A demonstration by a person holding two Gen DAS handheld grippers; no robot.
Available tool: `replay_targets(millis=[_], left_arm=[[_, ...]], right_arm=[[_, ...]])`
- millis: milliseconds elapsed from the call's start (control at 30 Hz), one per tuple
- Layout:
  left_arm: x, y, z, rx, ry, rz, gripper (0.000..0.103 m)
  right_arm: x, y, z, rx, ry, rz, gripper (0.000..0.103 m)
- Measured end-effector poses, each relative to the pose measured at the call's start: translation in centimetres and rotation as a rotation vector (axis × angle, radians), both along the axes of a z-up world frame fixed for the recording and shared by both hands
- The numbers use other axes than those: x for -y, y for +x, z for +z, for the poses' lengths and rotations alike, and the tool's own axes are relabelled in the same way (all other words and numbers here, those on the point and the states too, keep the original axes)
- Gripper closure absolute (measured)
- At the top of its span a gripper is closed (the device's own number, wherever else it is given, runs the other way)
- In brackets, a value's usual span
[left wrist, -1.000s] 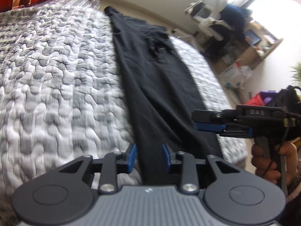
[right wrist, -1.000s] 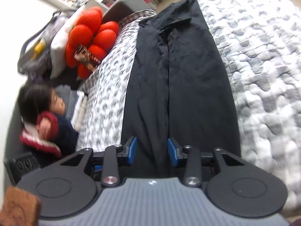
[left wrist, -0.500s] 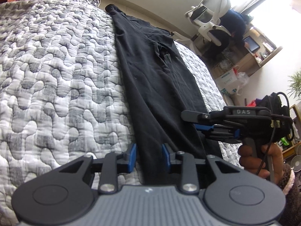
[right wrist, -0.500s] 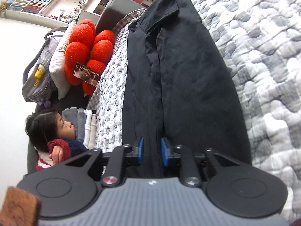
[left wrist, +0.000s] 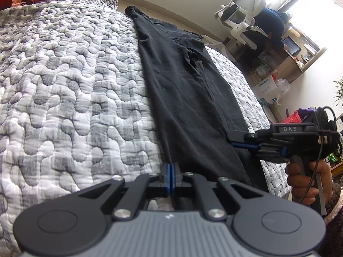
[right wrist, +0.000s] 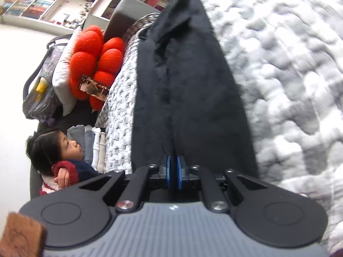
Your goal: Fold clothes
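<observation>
Black trousers lie stretched lengthwise on a grey quilted bedcover, waist at the far end. My left gripper is shut on the near hem at the trousers' left edge, blue pads pressed together on the fabric. At the hem's right edge my right gripper points in sideways, held by a hand. In the right wrist view the right gripper is shut on a fold of the trousers, with a thin strip of cloth between its pads.
A red cushion and a bag sit beyond the bed's far side. A person rests beside folded clothes. An office chair, a seated person and a cluttered desk stand past the bed's right edge.
Both grippers came down onto the near hem and shut on the fabric; a second ago their jaws stood apart around it. The right gripper also rolled somewhat.
</observation>
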State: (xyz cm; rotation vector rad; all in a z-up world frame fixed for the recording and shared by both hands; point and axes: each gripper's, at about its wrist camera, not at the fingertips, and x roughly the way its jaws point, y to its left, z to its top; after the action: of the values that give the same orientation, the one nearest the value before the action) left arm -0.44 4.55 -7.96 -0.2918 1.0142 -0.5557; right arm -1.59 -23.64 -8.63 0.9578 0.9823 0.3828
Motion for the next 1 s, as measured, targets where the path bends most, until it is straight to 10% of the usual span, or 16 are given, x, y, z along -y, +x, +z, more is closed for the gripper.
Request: replay_targets(millis=[400, 1000], left_arm=[[-1.0, -0.5, -0.7, -0.143, -0.133, -0.115, 0.071], [2.5, -7.3, -3.3, -0.213, 0.094, -0.266, 0.068]], right_arm=[[0.0, -4.4, 0.4, 0.031, 0.057, 0.114, 0.070], [-3.2, -13.4, 1.3, 0.039, -0.207, 0.153, 0.072]])
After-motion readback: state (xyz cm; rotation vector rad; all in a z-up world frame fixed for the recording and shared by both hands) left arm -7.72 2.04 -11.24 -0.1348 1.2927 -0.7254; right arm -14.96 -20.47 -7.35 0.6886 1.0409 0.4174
